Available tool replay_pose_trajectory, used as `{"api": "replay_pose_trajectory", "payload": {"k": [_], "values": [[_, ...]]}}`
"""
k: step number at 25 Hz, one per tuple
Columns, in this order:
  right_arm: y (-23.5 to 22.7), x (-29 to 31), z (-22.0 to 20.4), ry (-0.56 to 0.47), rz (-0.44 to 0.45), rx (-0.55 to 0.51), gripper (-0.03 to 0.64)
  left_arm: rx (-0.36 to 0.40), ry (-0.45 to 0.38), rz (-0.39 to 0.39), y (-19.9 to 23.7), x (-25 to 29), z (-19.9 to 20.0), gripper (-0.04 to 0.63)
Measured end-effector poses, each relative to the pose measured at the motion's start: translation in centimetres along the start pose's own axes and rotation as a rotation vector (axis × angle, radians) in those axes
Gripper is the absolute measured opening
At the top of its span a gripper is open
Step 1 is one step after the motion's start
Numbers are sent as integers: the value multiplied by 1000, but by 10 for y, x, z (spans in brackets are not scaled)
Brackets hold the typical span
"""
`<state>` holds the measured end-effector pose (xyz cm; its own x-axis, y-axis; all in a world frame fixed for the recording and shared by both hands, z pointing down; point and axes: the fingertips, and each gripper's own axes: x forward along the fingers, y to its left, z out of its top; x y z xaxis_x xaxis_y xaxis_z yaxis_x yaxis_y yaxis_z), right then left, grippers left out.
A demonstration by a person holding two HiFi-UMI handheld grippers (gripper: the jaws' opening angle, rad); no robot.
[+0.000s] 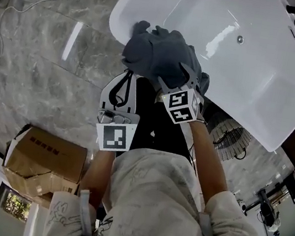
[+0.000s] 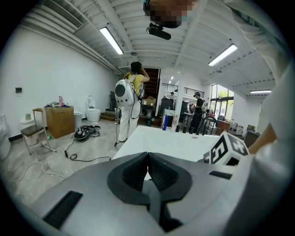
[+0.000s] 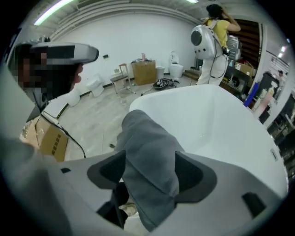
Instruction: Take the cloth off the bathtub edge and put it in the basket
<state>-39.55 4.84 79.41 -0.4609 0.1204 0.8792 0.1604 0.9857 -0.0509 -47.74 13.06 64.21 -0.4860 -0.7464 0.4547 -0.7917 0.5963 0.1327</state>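
- Head view: one dark grey, crumpled cloth (image 1: 158, 52) is lying bunched on the rounded rim of one white glossy bathtub (image 1: 119, 17), at the end of the tub nearest the person.
- Right gripper (image 1: 174, 74) is reaching onto the cloth from the person's side. It is plainly the nearer of the two tools, while the left gripper (image 1: 121, 90) is hanging just below the rim, short of the fabric.
- Right gripper view: the jaws are standing wide apart, one on either side of the cloth (image 3: 150, 170). The fabric is filling the gap, but the pads are not seen pinching it.
- The cloth's long axis is running along the line the right gripper (image 3: 150, 173) is pointing, from the bathtub (image 3: 216, 120) rim back between the jaws. The coming move is probably a matter of closing straight across the fold, with no turning of the wrist needed.
- Left gripper view: the left gripper (image 2: 148, 159) is showing its ribbed jaws brought together at the tips, with nothing between them.
- Count: one cloth, one bathtub, two grippers, one brown cardboard box (image 1: 45, 162) on the grey marble-patterned floor (image 1: 39, 63).
- No basket is showing with certainty. A round wire object (image 1: 228, 136) beside the tub is too unclear to name.
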Motion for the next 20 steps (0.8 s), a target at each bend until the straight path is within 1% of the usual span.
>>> {"api": "replay_pose_trajectory", "payload": {"k": [4, 6, 9, 14, 17, 20], "values": [[1, 29, -21, 145, -4, -132, 324, -24, 30, -2, 7, 10, -11, 5], [1, 41, -29, 197, -9, -170, 328, -32, 38, -2, 11, 15, -14, 5], [0, 54, -34, 237, -15, -186, 327, -36, 46, -4, 21, 19, -18, 5], [-3, 64, -35, 267, -63, -190, 325, -45, 48, 6, 39, 22, -19, 5], [-3, 65, -35, 288, -69, -196, 320, -39, 39, 11, 46, 23, -15, 5], [-5, 62, -36, 324, -54, -221, 259, -29, 27, 5, 48, 23, -10, 5]]}}
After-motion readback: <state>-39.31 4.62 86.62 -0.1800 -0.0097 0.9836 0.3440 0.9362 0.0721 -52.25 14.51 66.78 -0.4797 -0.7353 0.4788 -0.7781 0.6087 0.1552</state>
